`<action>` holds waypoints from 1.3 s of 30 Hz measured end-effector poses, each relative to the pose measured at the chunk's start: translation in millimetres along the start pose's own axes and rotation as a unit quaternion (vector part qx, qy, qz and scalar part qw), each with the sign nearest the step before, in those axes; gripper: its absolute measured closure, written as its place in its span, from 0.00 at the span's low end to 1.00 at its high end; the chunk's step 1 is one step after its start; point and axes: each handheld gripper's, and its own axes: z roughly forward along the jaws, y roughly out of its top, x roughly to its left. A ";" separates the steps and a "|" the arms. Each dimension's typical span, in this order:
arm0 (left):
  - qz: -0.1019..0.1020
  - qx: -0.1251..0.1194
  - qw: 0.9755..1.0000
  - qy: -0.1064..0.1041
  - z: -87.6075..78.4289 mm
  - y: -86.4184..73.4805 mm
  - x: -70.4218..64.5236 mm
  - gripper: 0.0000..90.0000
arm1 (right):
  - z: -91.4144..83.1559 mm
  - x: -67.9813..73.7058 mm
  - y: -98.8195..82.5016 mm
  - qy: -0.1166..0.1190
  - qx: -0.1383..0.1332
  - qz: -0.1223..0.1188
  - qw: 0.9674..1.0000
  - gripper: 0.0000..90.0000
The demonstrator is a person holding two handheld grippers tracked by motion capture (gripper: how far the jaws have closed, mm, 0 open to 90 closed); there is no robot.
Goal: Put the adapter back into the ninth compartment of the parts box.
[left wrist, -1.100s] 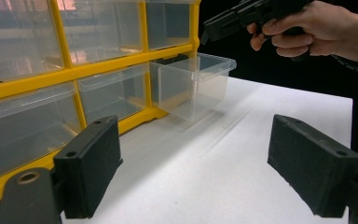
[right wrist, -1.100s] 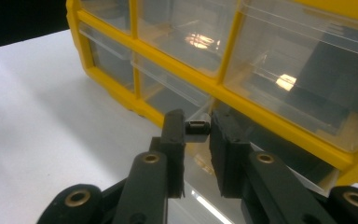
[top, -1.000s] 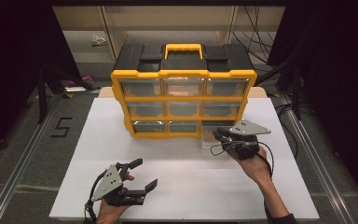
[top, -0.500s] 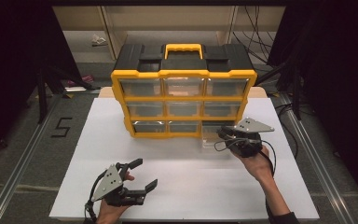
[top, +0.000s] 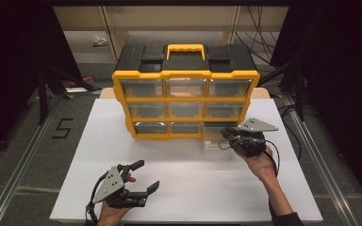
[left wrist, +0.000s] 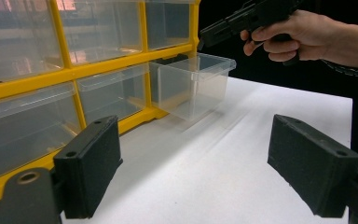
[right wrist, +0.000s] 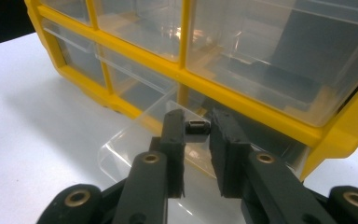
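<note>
From above, the right tongs (top: pixel 226 135) hover over a clear drawer (top: pixel 215 141) pulled out of the yellow organizer (top: pixel 185 75) on the white bench (top: pixel 75 141). The right gripper view reveals them clamped on a small dark part (right wrist: pixel 197 127). The left tongs (top: pixel 143 176) rest apart.

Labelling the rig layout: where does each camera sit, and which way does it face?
High view: above the person's side, looking forward and down on the organizer; both forearms show.
Left gripper view: rides the left claw, open, facing the pulled-out drawer and the right hand.
Right gripper view: rides the right claw, looking down at the drawer.
Shared: organizer, drawer.
</note>
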 end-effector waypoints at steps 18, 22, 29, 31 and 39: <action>0.000 0.000 1.000 0.001 0.0 0.0 0.1 0.19 | 8.1 -1.1 -2.8 0.002 0.011 0.004 1.000 0.84; 0.000 -0.001 1.000 0.001 -0.1 0.0 0.1 0.19 | 10.5 -2.2 -4.0 0.001 0.013 0.006 1.000 0.84; 0.000 0.000 1.000 0.001 -0.1 0.0 0.1 0.19 | 9.6 -1.9 -1.5 0.007 0.008 0.017 1.000 0.66; -0.001 -0.001 1.000 0.000 -0.1 0.0 0.1 0.19 | 8.4 0.6 0.0 0.008 0.005 0.015 1.000 0.64; -0.001 0.000 1.000 0.001 -0.4 0.0 0.0 0.19 | 6.3 10.4 3.6 0.015 0.004 0.005 1.000 0.54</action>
